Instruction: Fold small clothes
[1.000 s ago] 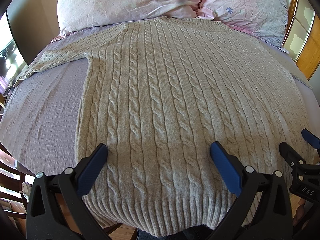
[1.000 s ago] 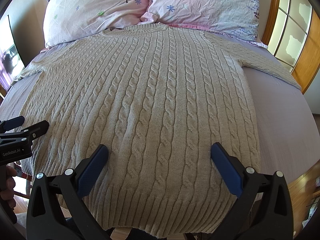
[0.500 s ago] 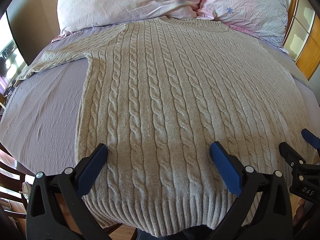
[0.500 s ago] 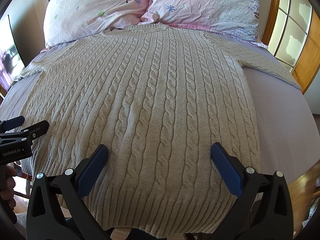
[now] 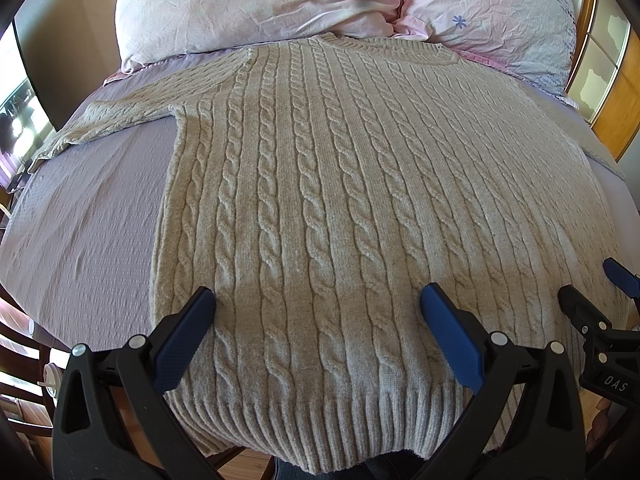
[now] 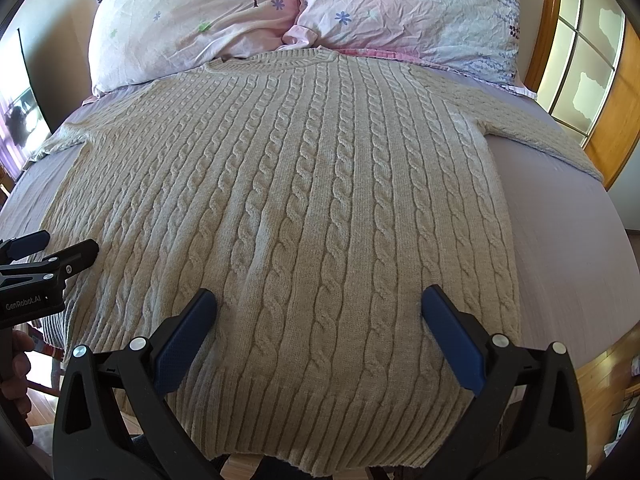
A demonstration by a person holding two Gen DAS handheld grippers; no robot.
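Observation:
A beige cable-knit sweater point(image 5: 320, 184) lies flat and face up on the bed, neck toward the pillows, sleeves spread to both sides. It fills the right wrist view point(image 6: 304, 200) too. My left gripper point(image 5: 316, 300) is open and empty, hovering over the hem's left half. My right gripper point(image 6: 316, 300) is open and empty over the hem's right half. The right gripper shows at the right edge of the left wrist view point(image 5: 588, 288), and the left gripper shows at the left edge of the right wrist view point(image 6: 52, 242).
A lilac sheet point(image 5: 92, 216) covers the bed. Two pink floral pillows point(image 6: 192, 20) lean at the head. A wooden window frame point(image 6: 548, 28) stands at the right. Wooden floor point(image 6: 608, 364) shows past the bed's near edge.

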